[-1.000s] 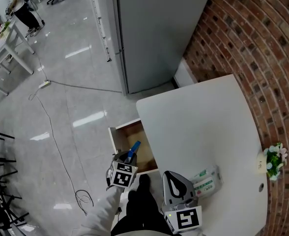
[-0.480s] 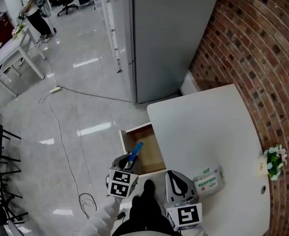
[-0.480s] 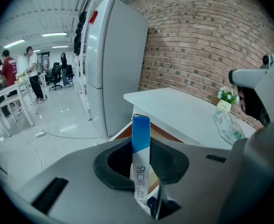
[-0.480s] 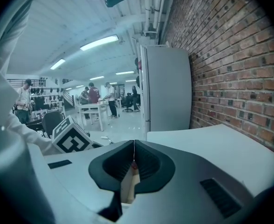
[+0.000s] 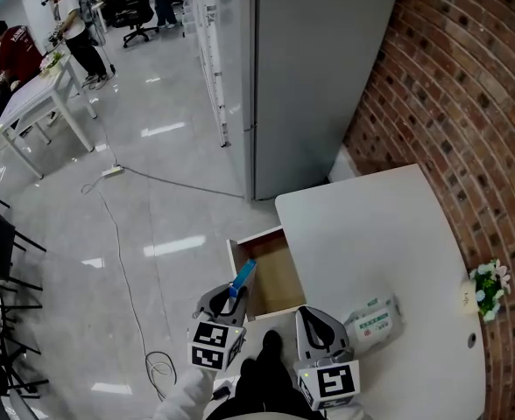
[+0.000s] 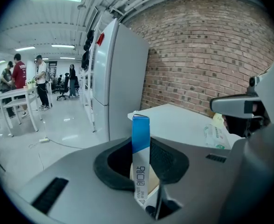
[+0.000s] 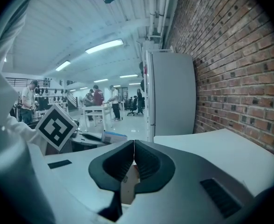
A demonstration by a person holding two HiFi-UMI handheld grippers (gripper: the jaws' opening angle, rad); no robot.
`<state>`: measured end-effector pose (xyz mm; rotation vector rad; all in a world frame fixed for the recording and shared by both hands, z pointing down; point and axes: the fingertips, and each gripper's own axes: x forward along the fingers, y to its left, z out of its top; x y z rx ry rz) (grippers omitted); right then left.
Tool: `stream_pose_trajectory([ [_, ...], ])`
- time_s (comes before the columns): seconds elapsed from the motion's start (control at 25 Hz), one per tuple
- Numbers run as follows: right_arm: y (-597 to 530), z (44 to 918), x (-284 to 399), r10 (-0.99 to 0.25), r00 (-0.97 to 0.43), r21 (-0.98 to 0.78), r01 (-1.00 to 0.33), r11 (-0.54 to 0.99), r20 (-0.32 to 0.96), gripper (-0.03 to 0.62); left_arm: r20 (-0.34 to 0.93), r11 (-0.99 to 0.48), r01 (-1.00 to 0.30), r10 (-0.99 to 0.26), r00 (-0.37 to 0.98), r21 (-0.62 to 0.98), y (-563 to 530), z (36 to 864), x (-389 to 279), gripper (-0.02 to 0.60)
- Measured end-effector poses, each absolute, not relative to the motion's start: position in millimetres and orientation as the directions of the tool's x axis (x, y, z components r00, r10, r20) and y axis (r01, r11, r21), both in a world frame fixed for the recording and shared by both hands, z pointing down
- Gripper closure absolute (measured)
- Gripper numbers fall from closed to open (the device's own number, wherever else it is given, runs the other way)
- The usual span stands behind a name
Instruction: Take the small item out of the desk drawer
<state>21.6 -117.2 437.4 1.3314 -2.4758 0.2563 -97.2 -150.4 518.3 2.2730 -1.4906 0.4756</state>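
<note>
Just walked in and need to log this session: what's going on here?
A person at a white desk works with a two-jaw gripper in each hand. The left gripper has its fingers closed on a small blue-and-white box, held upright at the open drawer. The right gripper is shut with nothing in it, at the desk's near edge beside a tissue pack.

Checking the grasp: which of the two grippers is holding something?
The left gripper, shut on the blue-and-white box; the right gripper is shut on nothing.
</note>
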Motion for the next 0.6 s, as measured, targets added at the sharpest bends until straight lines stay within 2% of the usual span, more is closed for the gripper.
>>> stream_pose_trajectory([
  [0.6,-82,415,-4,-0.769,-0.556,0.025,-0.805,0.592,0.316,0.566,0.348,-0.297,-0.953,-0.888,0.300,0.065,-97,453,-144,0.499],
])
